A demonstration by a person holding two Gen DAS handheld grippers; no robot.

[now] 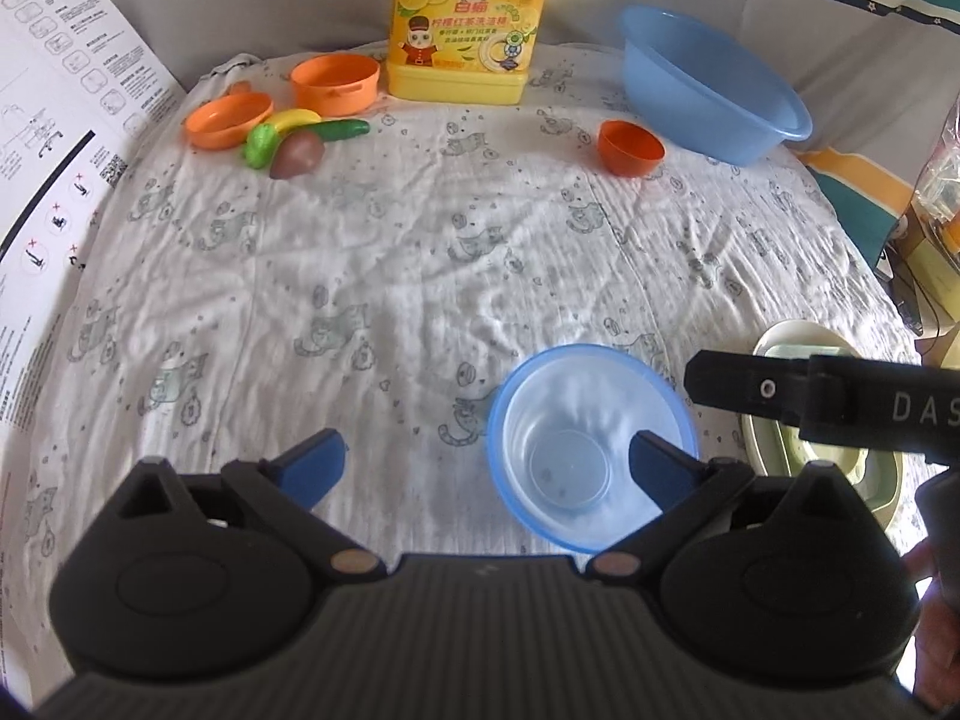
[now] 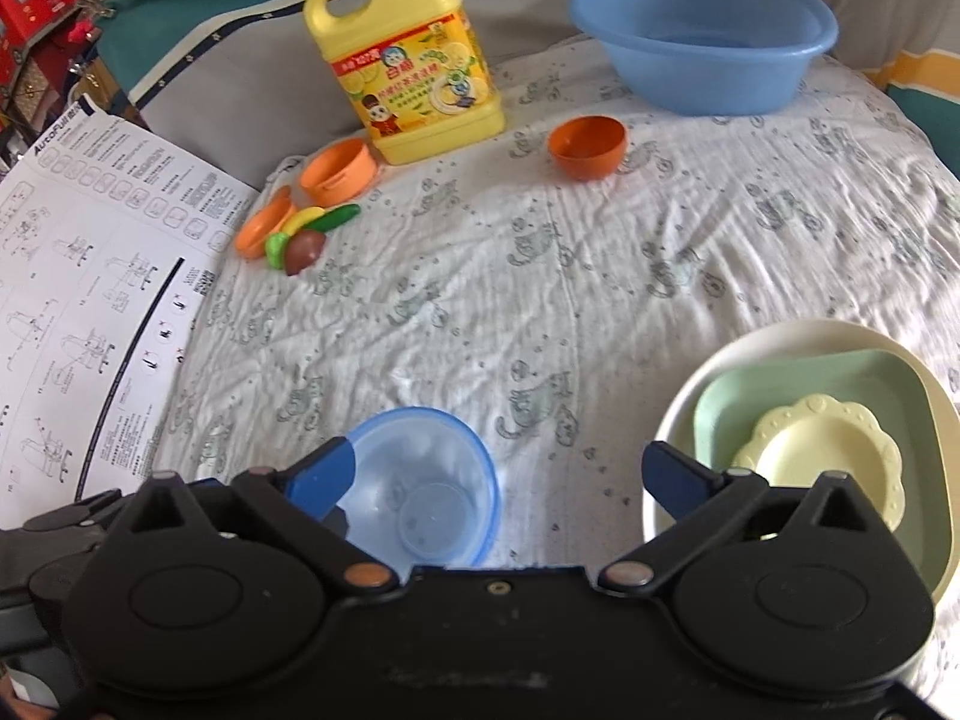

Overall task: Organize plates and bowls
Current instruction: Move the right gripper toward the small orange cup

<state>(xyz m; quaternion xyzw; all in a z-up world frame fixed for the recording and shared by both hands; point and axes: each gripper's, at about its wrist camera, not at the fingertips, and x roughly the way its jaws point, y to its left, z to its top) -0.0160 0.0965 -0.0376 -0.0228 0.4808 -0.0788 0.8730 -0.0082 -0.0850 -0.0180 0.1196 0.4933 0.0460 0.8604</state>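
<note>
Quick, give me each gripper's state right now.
Left gripper: open, holding nothing; clear blue bowl beside it.
Right gripper: open, holding nothing.

At the near edge of your tabletop (image 2: 600, 276) a small bowl (image 2: 420, 480) sits left of three stacked plates (image 2: 828, 450). Along the far edge, a detergent jug (image 2: 414, 78) stands between a toy pot (image 2: 339, 171) on its left and a basin (image 2: 702, 36) at the far right corner. A cup (image 2: 588, 147) lies before the basin; toy food (image 2: 306, 240) lies before the pot.
</note>
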